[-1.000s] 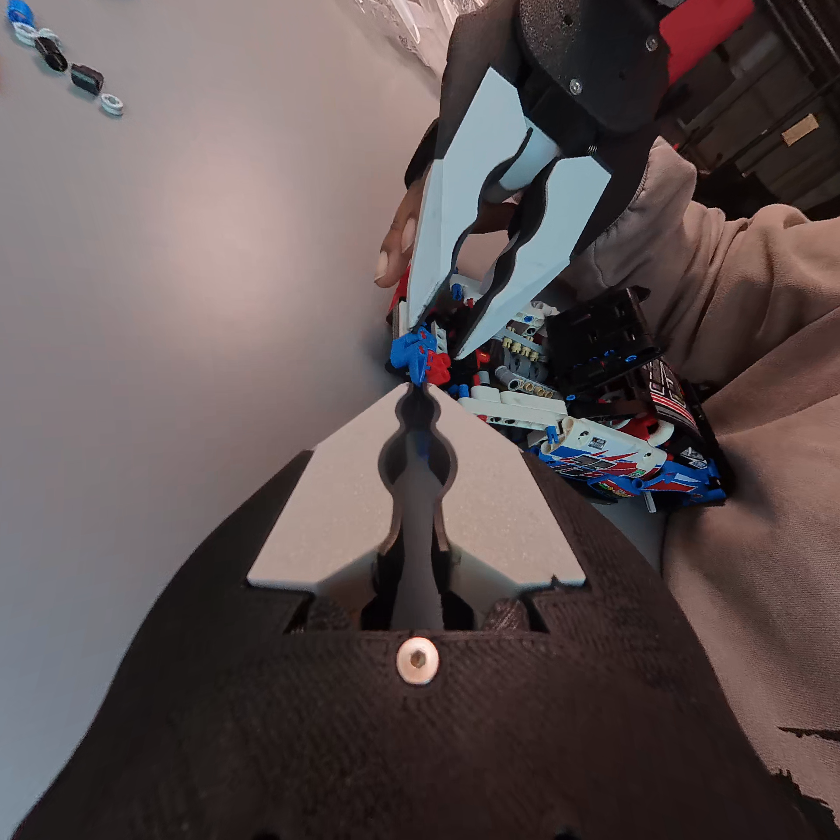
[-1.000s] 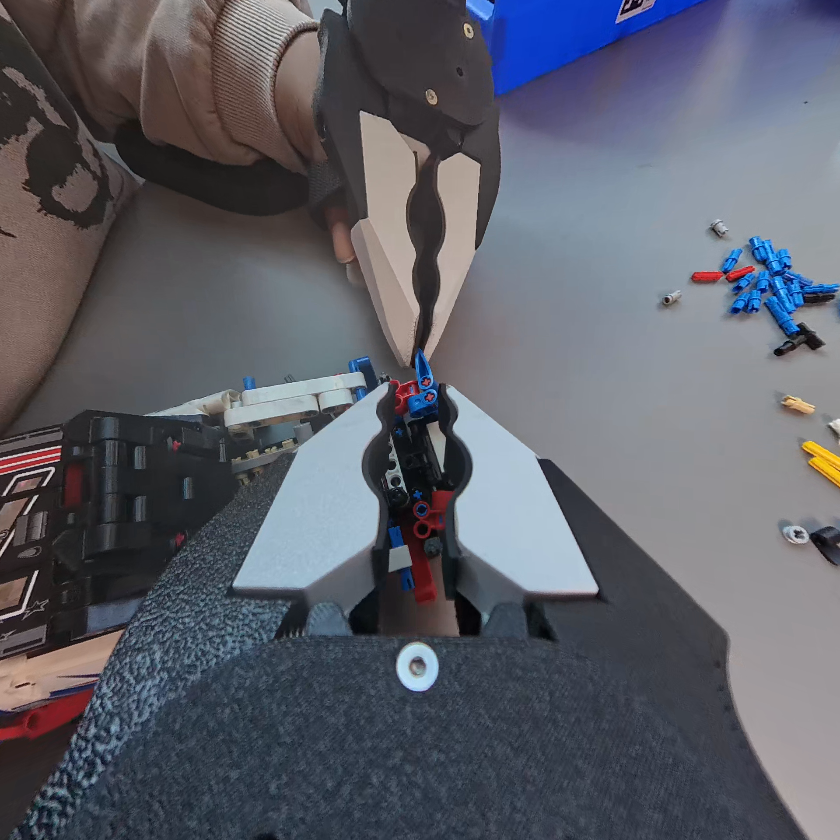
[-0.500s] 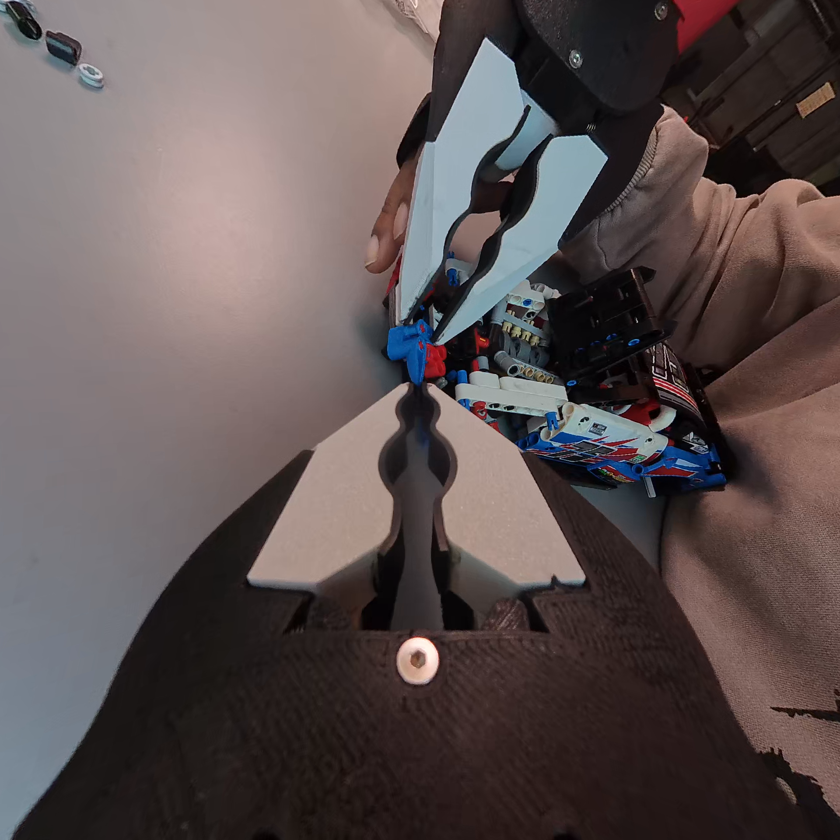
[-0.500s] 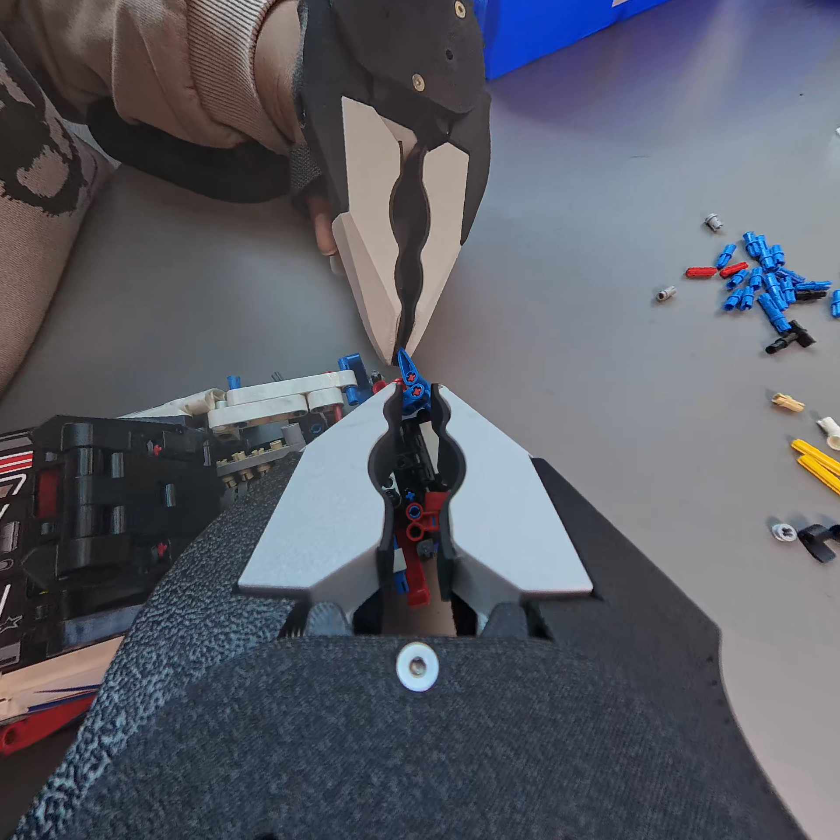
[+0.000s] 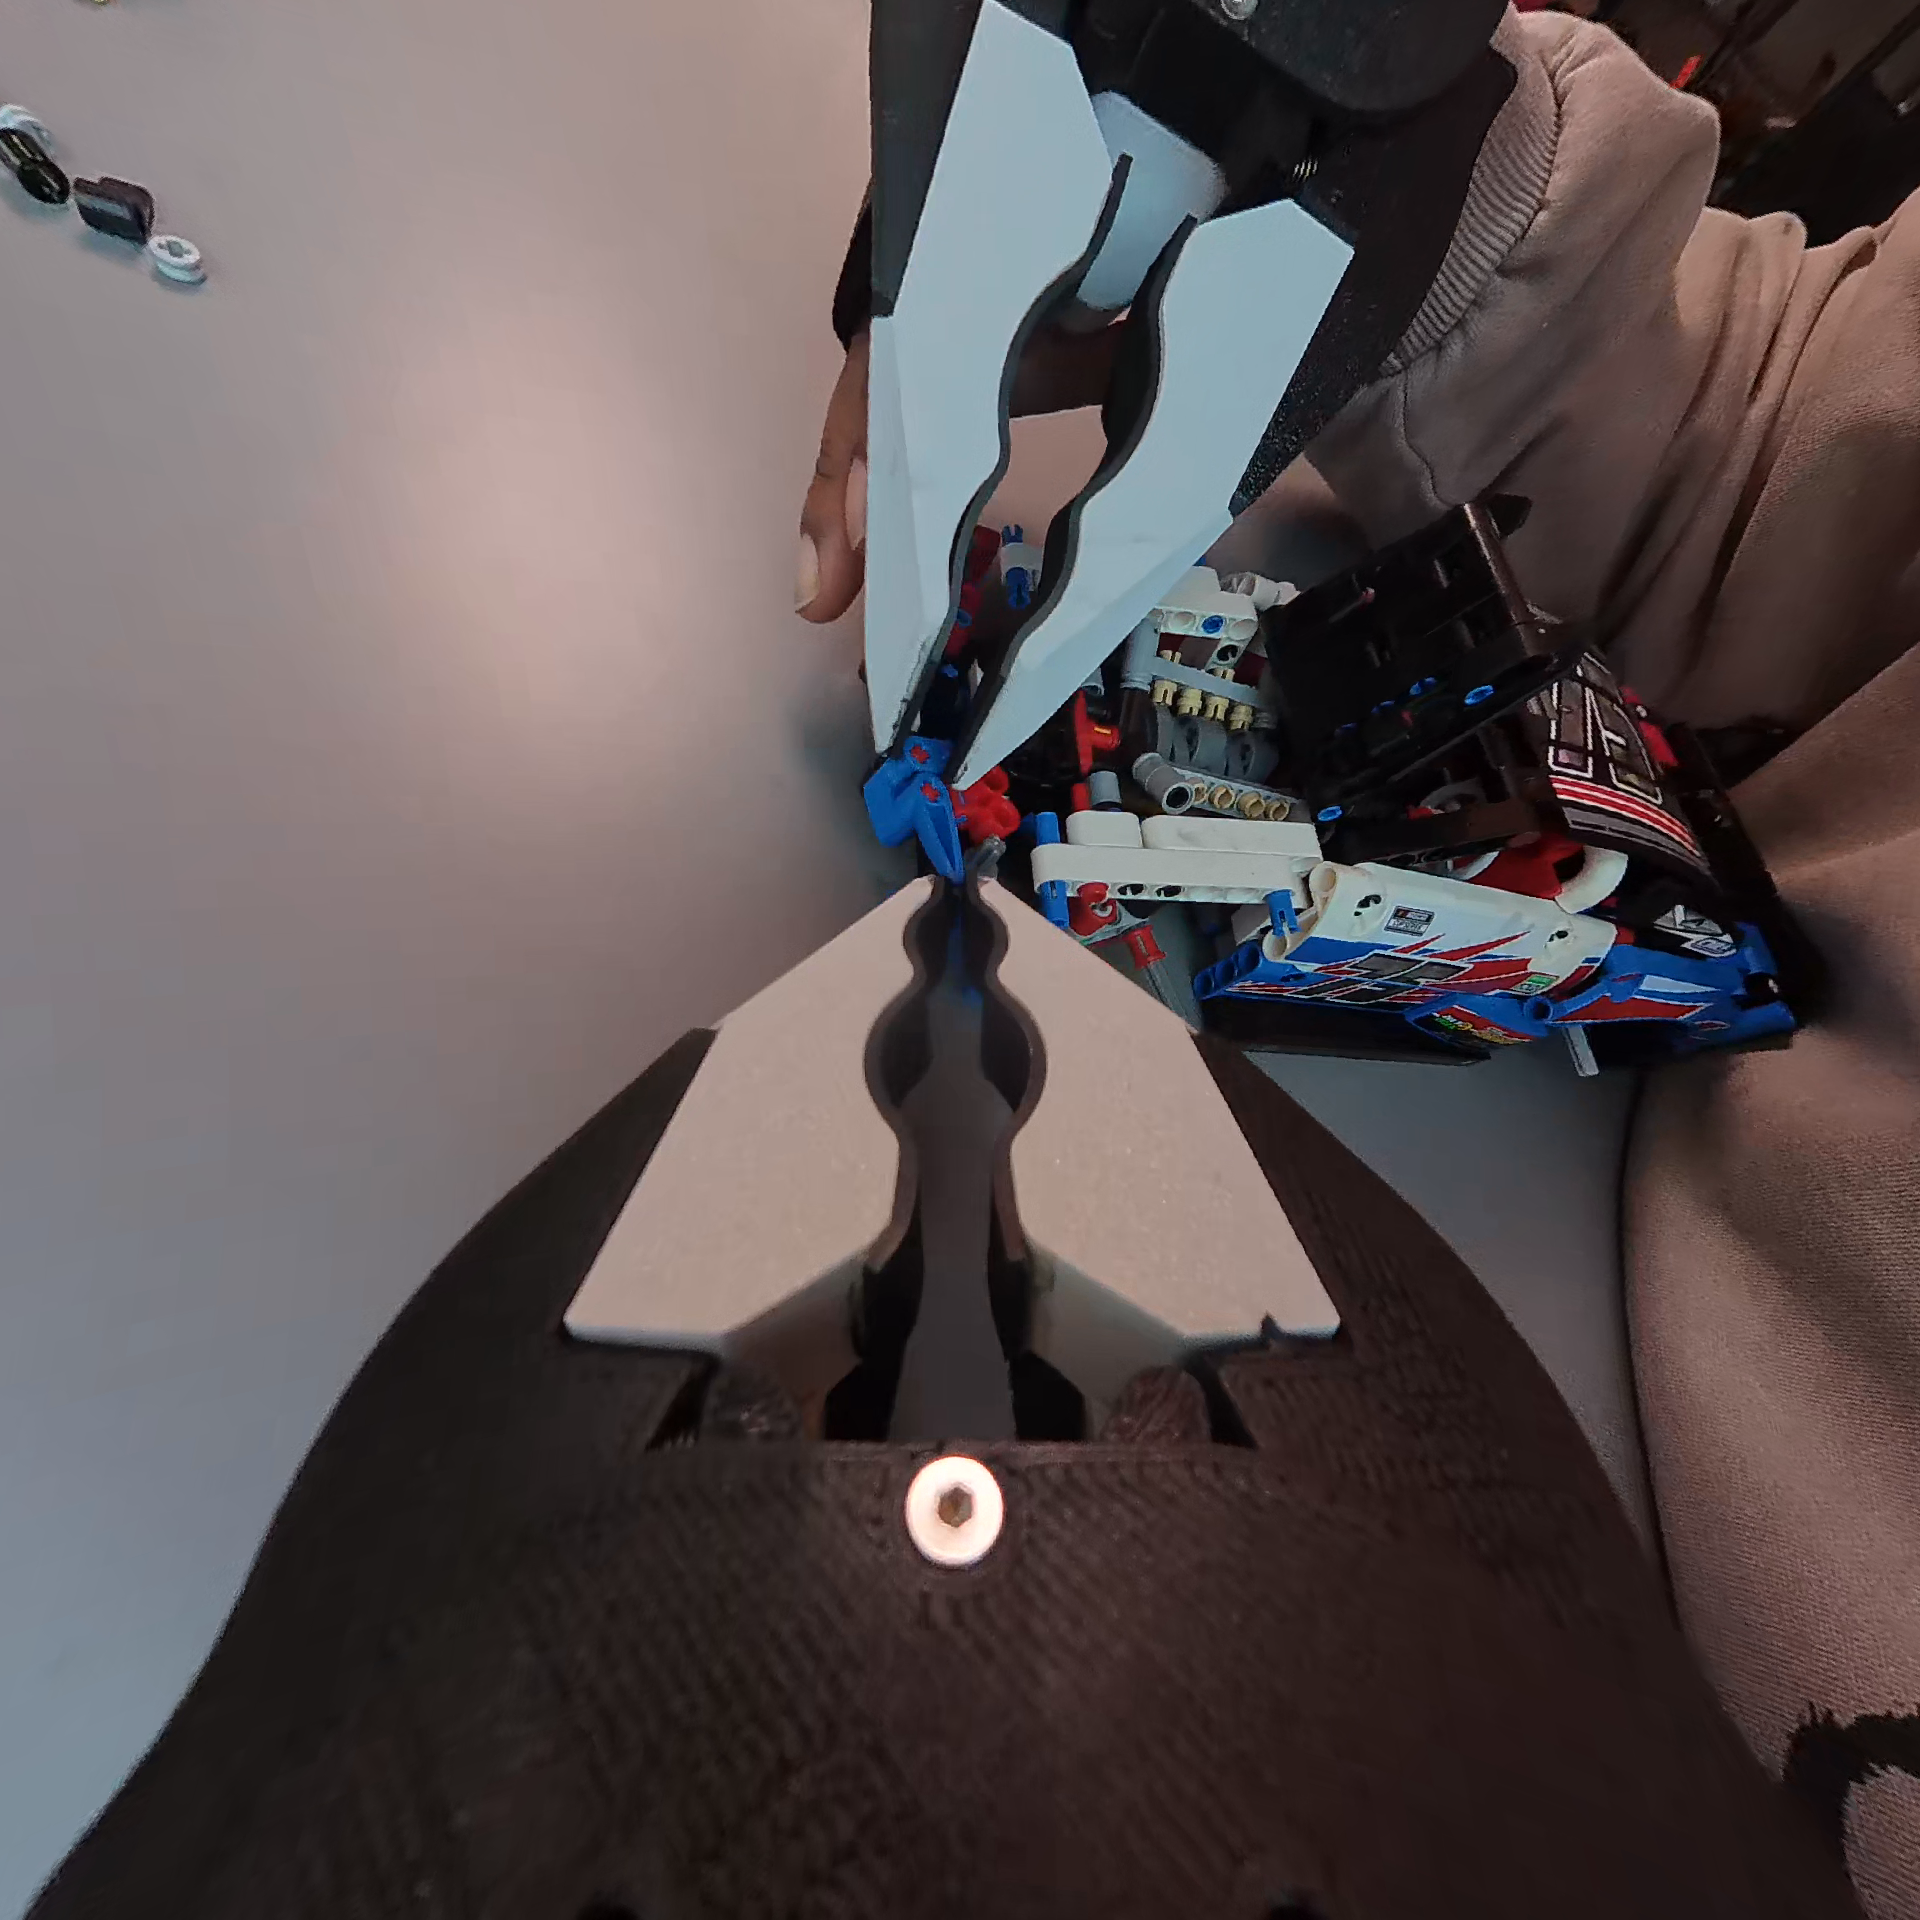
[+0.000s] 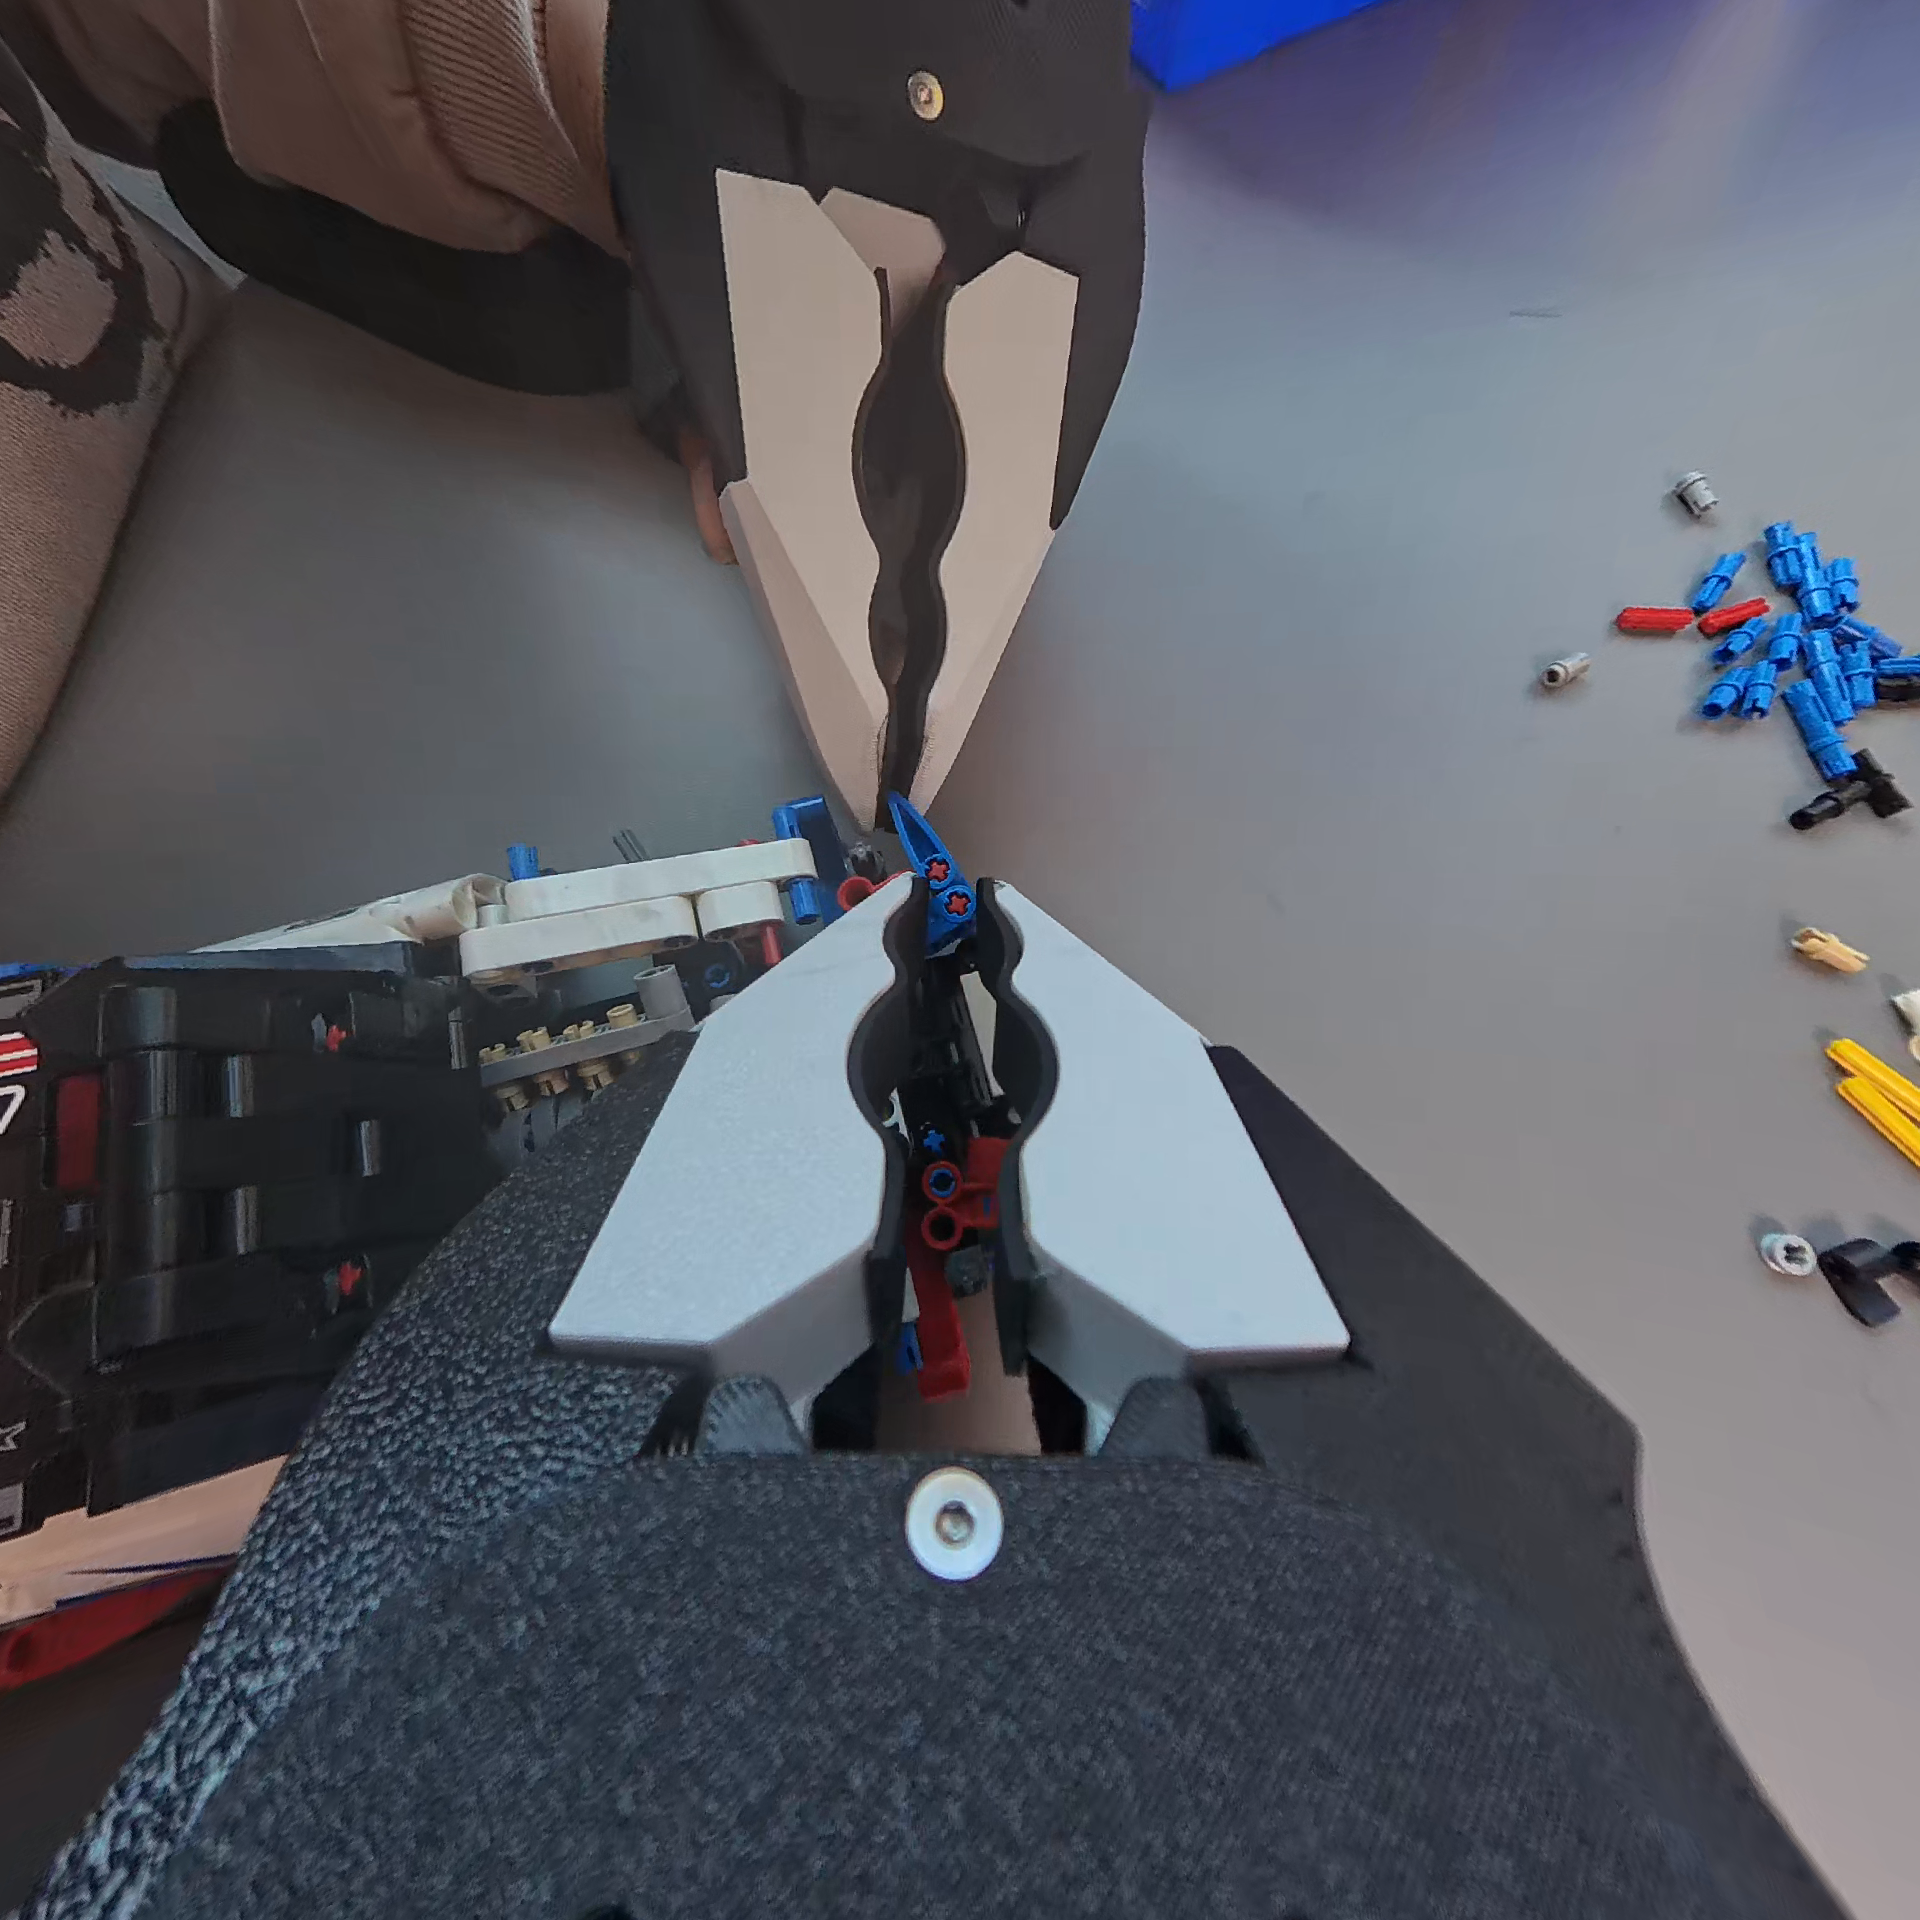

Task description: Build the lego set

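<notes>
The lego car point(image 5: 1455, 831), black, white, blue and red, lies on the grey table against the person's sleeve; it also shows in the right wrist view point(image 6: 208, 1091). My right gripper point(image 6: 951, 888) is shut on the car's narrow front section of black, red and blue parts. A blue pointed piece point(image 6: 940, 883) sticks out past its tips. My left gripper point(image 5: 951, 883) faces it tip to tip and is shut on the point of that blue piece point(image 5: 914, 800). The right gripper point(image 5: 925, 764) comes down from above in the left wrist view; the left gripper point(image 6: 904, 800) shows opposite in the right wrist view.
Loose blue pins point(image 6: 1808, 634), red pins point(image 6: 1652, 620), yellow axles point(image 6: 1881, 1101) and a black part point(image 6: 1860, 1278) lie at the right. A blue box point(image 6: 1226, 42) stands at the far edge. Small black and white parts point(image 5: 114, 208) lie far left. Left and right tips are no more than a few centimetres apart.
The two grippers have drawn closer, each looming larger in the other's view. The left fingertips stay on the blue piece's point. The right gripper keeps its hold on the car's front.
</notes>
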Demonstrator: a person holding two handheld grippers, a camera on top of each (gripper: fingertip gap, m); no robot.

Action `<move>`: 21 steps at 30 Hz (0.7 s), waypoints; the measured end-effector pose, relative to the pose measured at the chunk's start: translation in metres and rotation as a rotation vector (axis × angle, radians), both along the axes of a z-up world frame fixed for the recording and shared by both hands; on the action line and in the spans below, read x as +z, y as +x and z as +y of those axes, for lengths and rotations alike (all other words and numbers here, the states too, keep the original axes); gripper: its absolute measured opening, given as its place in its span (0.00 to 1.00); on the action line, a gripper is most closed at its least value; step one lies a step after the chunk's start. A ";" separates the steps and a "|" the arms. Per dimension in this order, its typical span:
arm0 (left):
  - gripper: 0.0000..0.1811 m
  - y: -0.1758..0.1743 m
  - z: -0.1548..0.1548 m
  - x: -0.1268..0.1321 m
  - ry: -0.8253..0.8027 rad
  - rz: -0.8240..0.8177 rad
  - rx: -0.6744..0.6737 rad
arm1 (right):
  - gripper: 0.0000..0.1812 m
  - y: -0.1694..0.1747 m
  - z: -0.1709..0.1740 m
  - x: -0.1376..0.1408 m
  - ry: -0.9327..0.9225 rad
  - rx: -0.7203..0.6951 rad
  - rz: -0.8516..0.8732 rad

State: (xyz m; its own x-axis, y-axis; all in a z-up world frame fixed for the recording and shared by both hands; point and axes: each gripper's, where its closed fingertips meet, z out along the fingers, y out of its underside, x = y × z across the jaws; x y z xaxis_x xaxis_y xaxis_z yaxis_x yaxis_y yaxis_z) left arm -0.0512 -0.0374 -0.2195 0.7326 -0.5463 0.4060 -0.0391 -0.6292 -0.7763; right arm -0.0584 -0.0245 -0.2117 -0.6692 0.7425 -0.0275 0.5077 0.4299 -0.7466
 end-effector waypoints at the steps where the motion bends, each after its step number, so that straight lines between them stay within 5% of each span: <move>1: 0.00 0.000 0.000 0.000 0.007 0.013 0.001 | 0.03 0.000 0.000 0.000 0.006 0.000 0.002; 13: 0.00 -0.002 0.004 -0.007 0.129 0.266 0.004 | 0.03 -0.001 0.002 -0.002 0.061 -0.012 0.017; 21: 0.00 -0.002 0.006 -0.005 0.150 0.270 0.021 | 0.03 -0.001 0.003 -0.002 0.081 -0.018 0.030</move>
